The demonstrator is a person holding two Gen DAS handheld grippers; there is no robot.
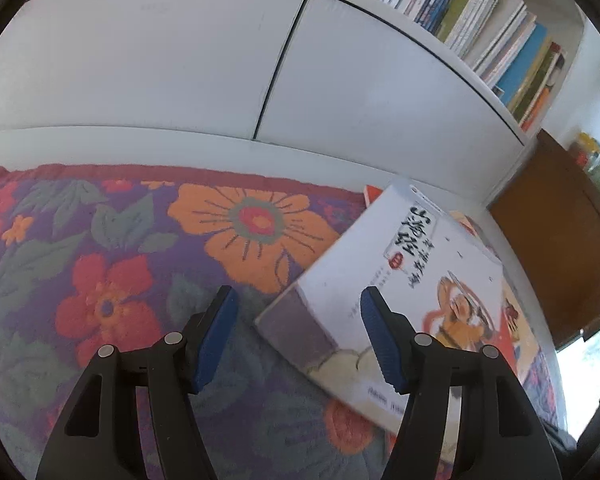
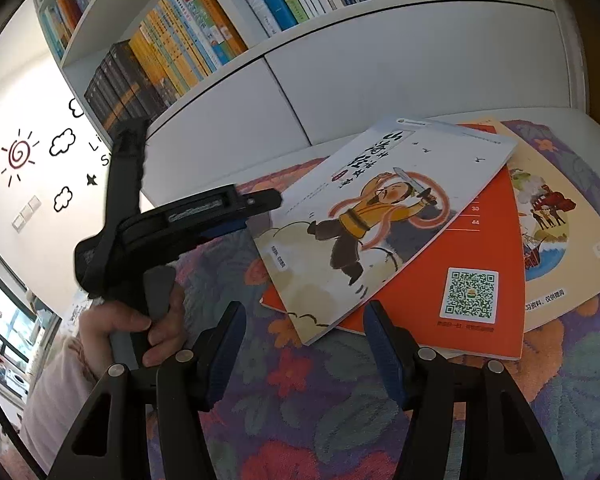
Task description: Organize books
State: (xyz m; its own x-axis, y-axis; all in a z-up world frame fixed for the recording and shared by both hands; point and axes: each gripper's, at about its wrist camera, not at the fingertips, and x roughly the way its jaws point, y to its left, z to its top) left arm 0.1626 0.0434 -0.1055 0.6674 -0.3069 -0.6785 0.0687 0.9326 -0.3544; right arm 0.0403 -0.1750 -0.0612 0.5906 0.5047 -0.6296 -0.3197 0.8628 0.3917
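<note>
Three books lie loosely stacked on the floral rug (image 2: 340,420) below the bookshelf (image 2: 228,32): white storybook (image 2: 376,216) atop orange book (image 2: 460,280) and cream book (image 2: 560,220). None shelved yet. Left tool (image 1: 296,300) and right tool (image 2: 304,312) both gape empty.

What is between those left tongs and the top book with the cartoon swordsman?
Nothing visible. The left tongs are open right at the corner of the swordsman book, which lies on top of the orange book; only the floral rug lies beneath the gap.
</note>
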